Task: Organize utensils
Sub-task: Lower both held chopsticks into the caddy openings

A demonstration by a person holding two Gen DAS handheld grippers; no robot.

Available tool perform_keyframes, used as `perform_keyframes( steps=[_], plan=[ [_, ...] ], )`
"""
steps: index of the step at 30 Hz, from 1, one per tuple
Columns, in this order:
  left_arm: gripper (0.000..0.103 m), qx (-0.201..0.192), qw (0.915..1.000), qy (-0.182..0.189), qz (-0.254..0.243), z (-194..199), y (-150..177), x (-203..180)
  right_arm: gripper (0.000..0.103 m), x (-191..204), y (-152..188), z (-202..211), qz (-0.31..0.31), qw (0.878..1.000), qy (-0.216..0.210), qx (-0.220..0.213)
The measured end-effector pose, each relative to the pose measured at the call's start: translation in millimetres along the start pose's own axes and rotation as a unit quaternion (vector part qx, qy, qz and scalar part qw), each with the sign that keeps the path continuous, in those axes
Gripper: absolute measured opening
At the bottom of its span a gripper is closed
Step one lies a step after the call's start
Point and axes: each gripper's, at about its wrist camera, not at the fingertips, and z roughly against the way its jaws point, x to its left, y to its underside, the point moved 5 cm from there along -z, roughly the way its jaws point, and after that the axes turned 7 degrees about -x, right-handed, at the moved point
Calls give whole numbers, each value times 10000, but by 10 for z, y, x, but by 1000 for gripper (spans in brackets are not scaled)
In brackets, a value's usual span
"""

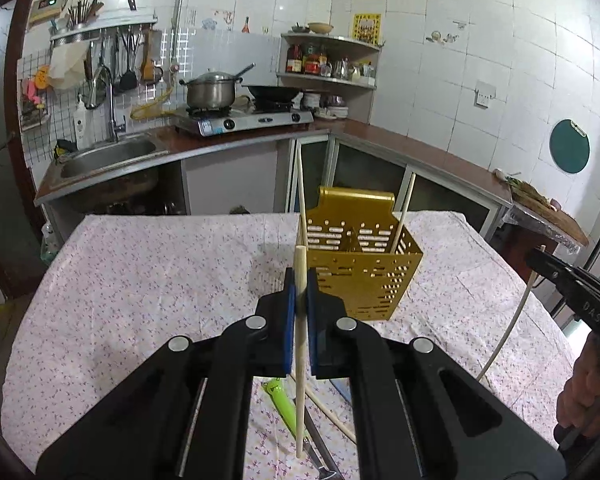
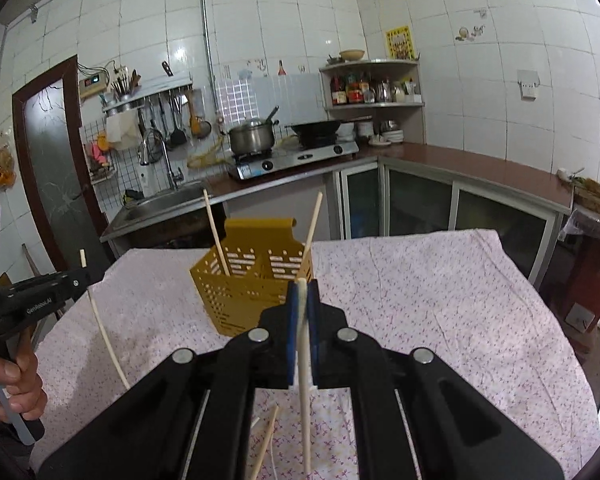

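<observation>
Each chopstick [image 1: 299, 360] is light, stiff and slick, so it's pinched near the thick end. Left hand-held gripper [image 1: 300, 280] clamps one, right hand-held gripper [image 2: 302, 292] clamps another [image 2: 304, 380], both above the table [image 1: 140, 280] near the gold holder [image 1: 364, 276], where two already stand.

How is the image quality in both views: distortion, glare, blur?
Left wrist view: strong fisheye bending of counter and wall tiles, dark corners, glare on the tiles, chopstick sharp. Right wrist view: same bending and vignette, glare above the stove, holder clear.
</observation>
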Motion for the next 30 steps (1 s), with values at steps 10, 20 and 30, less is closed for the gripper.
perform_keyframes(
  steps=[10,20,30],
  plan=[
    [3,-342,9994,-13,-90,131,-373,-34,5,122,-387,181,218,9993,-51,-311],
    [3,-868,9960,137,-164,97,-1160,-171,5,337,-1152,160,453,9952,-120,-865],
    [4,-1258,9914,253,-248,-296,-1731,-375,5,481,-1665,-248,458,9930,-243,-1064]
  ],
)
